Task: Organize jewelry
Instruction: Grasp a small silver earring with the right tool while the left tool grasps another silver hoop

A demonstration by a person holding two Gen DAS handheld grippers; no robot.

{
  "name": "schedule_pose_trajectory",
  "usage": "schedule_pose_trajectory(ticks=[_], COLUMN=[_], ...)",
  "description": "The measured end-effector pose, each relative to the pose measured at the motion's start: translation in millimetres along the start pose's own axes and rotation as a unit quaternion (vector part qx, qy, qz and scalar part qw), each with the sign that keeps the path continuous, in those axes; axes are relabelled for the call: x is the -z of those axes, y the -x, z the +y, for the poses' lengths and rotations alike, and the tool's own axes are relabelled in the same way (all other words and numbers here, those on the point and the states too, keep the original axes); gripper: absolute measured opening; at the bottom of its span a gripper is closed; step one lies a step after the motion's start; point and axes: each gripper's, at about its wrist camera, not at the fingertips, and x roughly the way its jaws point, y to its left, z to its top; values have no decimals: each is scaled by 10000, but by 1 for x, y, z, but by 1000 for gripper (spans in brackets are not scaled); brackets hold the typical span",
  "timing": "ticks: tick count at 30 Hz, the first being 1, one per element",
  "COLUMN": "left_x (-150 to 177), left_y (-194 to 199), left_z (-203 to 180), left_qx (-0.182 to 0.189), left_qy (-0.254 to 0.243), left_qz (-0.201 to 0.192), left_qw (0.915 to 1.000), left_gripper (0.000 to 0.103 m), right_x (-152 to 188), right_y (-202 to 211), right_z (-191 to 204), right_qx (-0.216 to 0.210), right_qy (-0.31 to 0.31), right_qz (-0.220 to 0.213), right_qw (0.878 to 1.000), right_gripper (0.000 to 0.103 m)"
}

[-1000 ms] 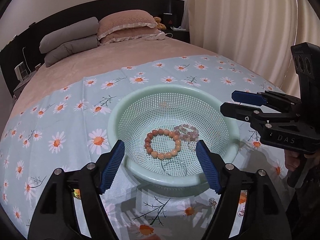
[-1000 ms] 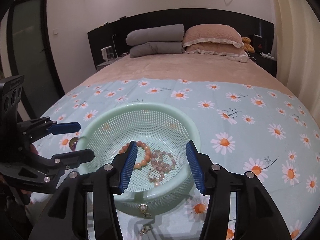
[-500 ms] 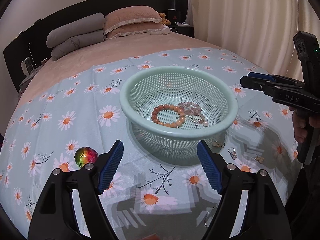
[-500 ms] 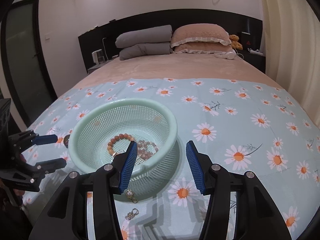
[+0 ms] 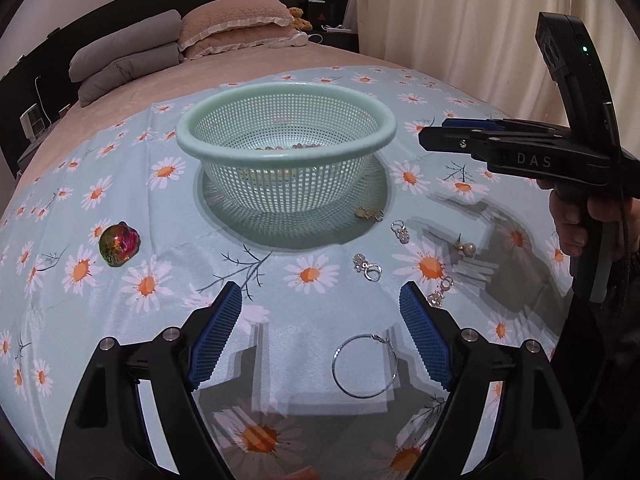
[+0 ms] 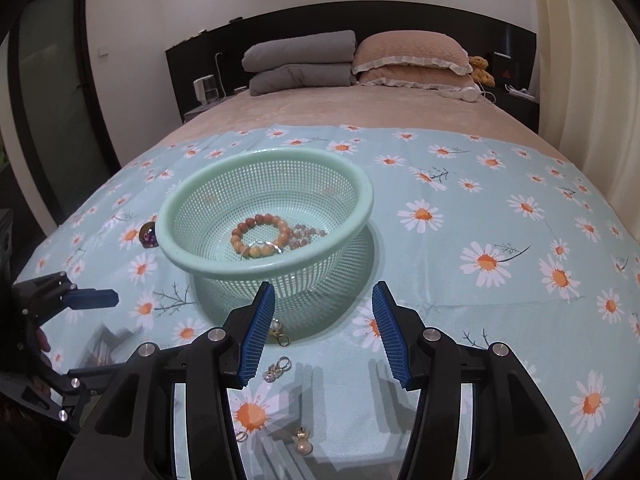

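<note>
A mint-green mesh basket [image 5: 288,188] stands on the daisy-print cloth [image 5: 120,184]. It holds an orange bead bracelet [image 6: 240,236] and a pinkish one [image 6: 308,234]. Several small earrings lie on the cloth in front of it: a gold one [image 5: 368,213], a pearl one [image 5: 466,248] and a large silver hoop [image 5: 364,366]. My left gripper [image 5: 320,296] hovers over the hoop, its jaws opening and gripping nothing. My right gripper [image 6: 322,292] stands open and empty near the basket's front, above a gold earring [image 6: 280,332] and a silver one [image 6: 278,370].
An iridescent ball [image 5: 119,244] rests on the cloth left of the basket. Grey and pink pillows [image 6: 352,60] lie at the bed's far end, and curtains [image 5: 460,20] hang on the right. A hand [image 5: 572,224] holds the right gripper's handle.
Both grippers have drawn back from over the basket and sunk toward the cloth in front of it. The loose earrings and the hoop have come into view. The left jaws stand a little wider.
</note>
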Motion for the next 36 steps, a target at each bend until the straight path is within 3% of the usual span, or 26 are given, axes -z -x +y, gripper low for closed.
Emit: schedule_pose_trajectory(ticks=[15, 18, 24, 26, 28, 32, 36], left_x=[35, 38, 40, 41, 40, 39, 39], left_y=[-29, -30, -30, -32, -31, -29, -29], left_z=[-24, -28, -31, -33, -33, -26, -25], left_qx=[273, 226, 168, 107, 122, 42, 35], left_qy=[-158, -279, -372, -450, -450, -306, -284], left_qz=[240, 207, 220, 225, 216, 184, 192], left_qw=[9992, 9991, 9989, 9987, 9987, 9994, 9994], left_gripper=[80, 80, 80, 80, 74, 59, 58], right_x=[40, 46, 48, 48, 49, 49, 49], right_y=[-49, -55, -55, -55, -55, -55, -54], right_z=[21, 25, 27, 28, 29, 30, 31], right_qx=[-202, -74, -44, -81, -98, -83, -62], right_qy=[110, 257, 286, 304, 346, 383, 391], right_qz=[829, 914, 892, 899, 891, 871, 843], right_qw=[9963, 9955, 9956, 9955, 9954, 9954, 9957], right_gripper=[47, 38, 32, 23, 14, 12, 10])
